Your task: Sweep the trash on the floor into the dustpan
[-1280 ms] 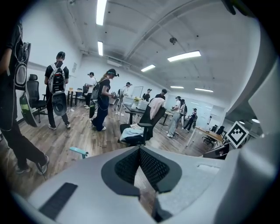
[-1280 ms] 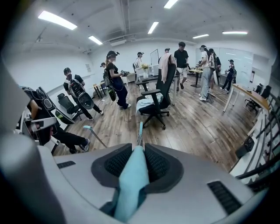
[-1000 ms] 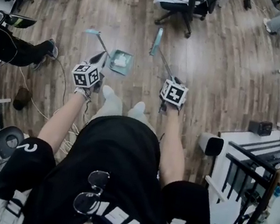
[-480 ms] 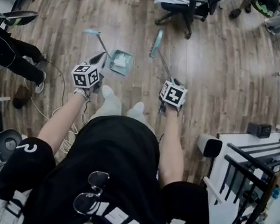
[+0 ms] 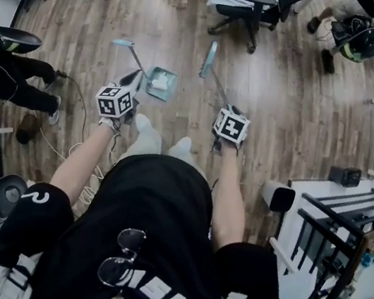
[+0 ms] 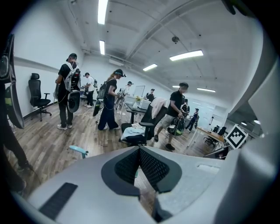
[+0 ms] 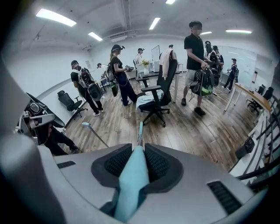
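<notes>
Wood floor; trash in dustpan; left gripper jaws clamp dustpan, right gripper's broom.

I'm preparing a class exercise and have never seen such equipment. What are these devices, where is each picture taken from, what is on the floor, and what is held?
A person holds a two-jaw gripper in each hand; there is no robot. The head view looks down from a camera on the person's head: the left gripper and right gripper each carry a cube with square markers. The other two pictures come from cameras on the grippers, looking along their jaws. On the wooden floor lies a teal dustpan with something white in it. The left jaws are closed on its thin handle; the right ones grip the teal handle of a broom.
</notes>
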Demonstrator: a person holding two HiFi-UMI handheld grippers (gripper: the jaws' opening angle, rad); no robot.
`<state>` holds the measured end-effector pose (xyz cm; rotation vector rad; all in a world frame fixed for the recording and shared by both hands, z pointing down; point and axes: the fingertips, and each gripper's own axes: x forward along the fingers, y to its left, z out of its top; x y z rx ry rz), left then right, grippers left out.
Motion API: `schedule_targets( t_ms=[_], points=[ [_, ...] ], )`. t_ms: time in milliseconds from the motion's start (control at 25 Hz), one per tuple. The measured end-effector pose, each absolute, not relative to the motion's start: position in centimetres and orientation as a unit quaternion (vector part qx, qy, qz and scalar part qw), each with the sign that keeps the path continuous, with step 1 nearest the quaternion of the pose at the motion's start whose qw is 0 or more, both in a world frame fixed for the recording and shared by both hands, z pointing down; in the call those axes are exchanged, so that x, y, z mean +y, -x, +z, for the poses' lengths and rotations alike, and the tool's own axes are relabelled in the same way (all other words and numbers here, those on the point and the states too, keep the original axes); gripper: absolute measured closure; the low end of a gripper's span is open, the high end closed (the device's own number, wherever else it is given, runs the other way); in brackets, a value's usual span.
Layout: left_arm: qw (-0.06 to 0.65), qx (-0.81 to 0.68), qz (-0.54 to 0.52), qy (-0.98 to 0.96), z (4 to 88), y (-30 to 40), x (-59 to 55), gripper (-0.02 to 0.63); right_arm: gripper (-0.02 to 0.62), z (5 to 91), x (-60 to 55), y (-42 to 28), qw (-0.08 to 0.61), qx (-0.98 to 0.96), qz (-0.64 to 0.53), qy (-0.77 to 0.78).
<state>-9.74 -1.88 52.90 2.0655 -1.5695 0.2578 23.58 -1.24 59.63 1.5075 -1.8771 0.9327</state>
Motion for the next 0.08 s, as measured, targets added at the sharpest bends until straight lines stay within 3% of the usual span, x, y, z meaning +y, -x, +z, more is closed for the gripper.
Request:
schedule_targets(
  t_ms=[80],
  points=[
    [0.264,-0.581,0.095,-0.764,52.81,9.92,-2.12,0.607,0.511,59.67,-1.17,-22.95,0.272,-0.7,0.36,-0.553]
  ],
)
